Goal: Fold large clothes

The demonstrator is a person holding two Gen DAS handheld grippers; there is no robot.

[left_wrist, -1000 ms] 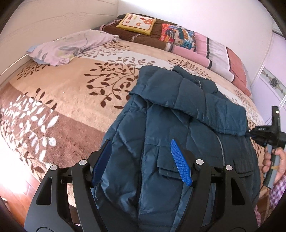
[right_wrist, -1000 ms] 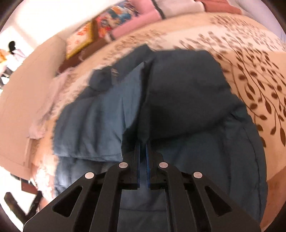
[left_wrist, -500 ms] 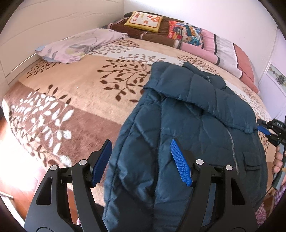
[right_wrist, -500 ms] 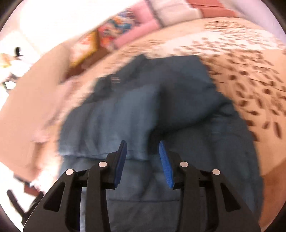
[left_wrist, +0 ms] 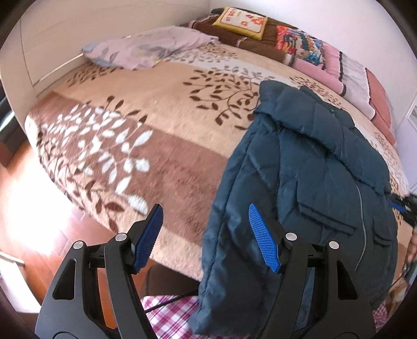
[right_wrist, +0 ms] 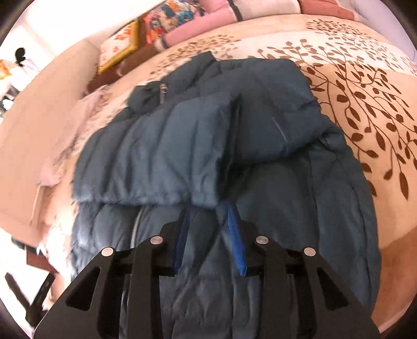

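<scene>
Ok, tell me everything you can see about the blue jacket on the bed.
The jacket is a dark teal-blue quilted puffer, looking like smooth padded nylon. It has a collar, a front zipper and flap pockets. It lies front-up on the leaf-patterned blanket, both sleeves folded across the chest, hem hanging over the bed's near edge. The left hand-held gripper and the right hand-held gripper are open near its lower part; neither grips it.

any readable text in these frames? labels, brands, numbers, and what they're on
None readable.
Blue jacket: no brand mark or label shows; its zipper pull is too small to read.
Yellow cushion and multicoloured cushion: flower and patchwork patterns only, no lettering.
Bedspread: leaf print, no text.
Left gripper and right gripper: no markings visible.
</scene>
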